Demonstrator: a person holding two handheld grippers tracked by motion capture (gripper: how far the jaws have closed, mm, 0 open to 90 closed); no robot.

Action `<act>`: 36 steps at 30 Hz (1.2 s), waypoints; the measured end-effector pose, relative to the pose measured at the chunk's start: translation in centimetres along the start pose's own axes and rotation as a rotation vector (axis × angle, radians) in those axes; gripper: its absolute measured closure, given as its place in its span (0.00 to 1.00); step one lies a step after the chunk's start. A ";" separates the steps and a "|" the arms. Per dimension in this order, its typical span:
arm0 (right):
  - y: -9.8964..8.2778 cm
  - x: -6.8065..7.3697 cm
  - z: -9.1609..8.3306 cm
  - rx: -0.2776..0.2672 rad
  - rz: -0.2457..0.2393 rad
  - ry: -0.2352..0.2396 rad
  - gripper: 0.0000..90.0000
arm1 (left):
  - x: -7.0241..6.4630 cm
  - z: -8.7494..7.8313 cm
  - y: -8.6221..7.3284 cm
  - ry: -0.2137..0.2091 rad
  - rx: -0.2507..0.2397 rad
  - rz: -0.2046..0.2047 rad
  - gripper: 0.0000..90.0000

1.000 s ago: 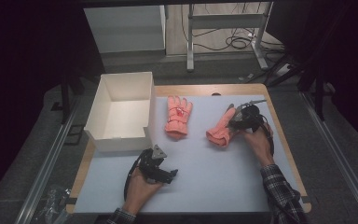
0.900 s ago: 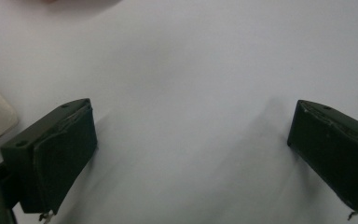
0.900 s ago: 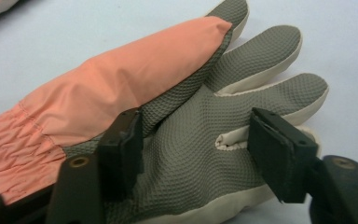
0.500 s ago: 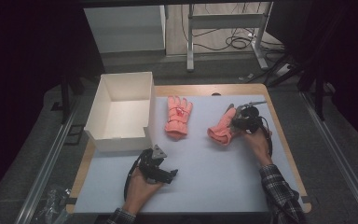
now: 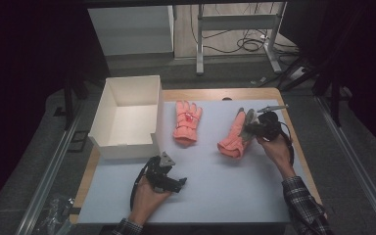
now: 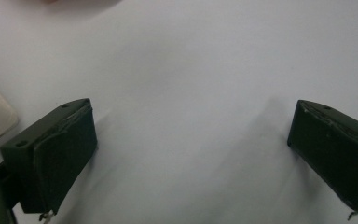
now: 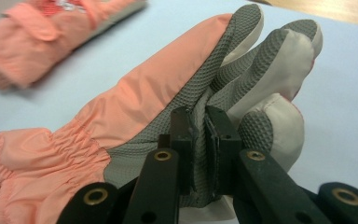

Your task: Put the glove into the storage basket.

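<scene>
The right tongs (image 7: 199, 140) are pinching the grey palm of an orange glove (image 7: 135, 107); they have just been closing, with the glove cloth between them. In the high view, that glove (image 5: 235, 134) sits right of the middle of the frame, on the pale blue surface (image 5: 225, 186), with its far end lifted a little by the right tongs (image 5: 252, 129). A second glove (image 5: 186, 122) lies flat near the middle, just beside the white box (image 5: 127, 112) in the upper left.

The left tongs (image 5: 169, 183) rest low in the frame, near the bottom. In the left gripper view they are spread wide (image 6: 191, 154) with nothing between them.

The grip looks small, just a fold of cloth. If the hand lifts fast, the glove could slip out and drop. The hanging cuff could also drag and bump the other glove, or catch on the box wall on the way in.
</scene>
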State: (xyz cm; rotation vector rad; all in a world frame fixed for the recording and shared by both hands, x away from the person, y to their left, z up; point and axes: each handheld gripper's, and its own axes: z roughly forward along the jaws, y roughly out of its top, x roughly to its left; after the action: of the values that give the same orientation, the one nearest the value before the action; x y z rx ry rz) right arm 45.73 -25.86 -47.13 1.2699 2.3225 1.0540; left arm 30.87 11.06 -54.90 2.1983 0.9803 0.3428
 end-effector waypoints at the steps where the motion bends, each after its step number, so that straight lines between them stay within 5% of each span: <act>1: 0.0 0.0 0.0 0.000 0.000 0.000 0.91 | 0.0 0.0 0.0 0.000 0.000 0.000 0.01; 8: -0.2 1.7 -2.2 -0.012 -0.075 0.126 0.91 | 0.0 0.0 0.0 0.000 0.000 -0.001 0.01; 20: -1.5 5.6 -3.5 0.008 -0.189 0.314 0.91 | 0.0 0.0 0.0 0.001 0.000 0.004 0.01; 29: -2.8 8.7 -2.3 0.044 -0.260 0.417 0.91 | 0.0 0.0 0.0 0.002 -0.004 0.001 0.01; 36: -3.3 9.8 -0.5 0.077 -0.259 0.426 0.91 | 0.0 0.0 0.0 0.001 -0.003 0.000 0.01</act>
State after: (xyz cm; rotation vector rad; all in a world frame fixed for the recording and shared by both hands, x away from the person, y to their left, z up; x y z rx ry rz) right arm 37.91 -19.25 -48.26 0.7916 2.7693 1.2485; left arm 30.87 11.06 -54.92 2.1958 0.9805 0.3453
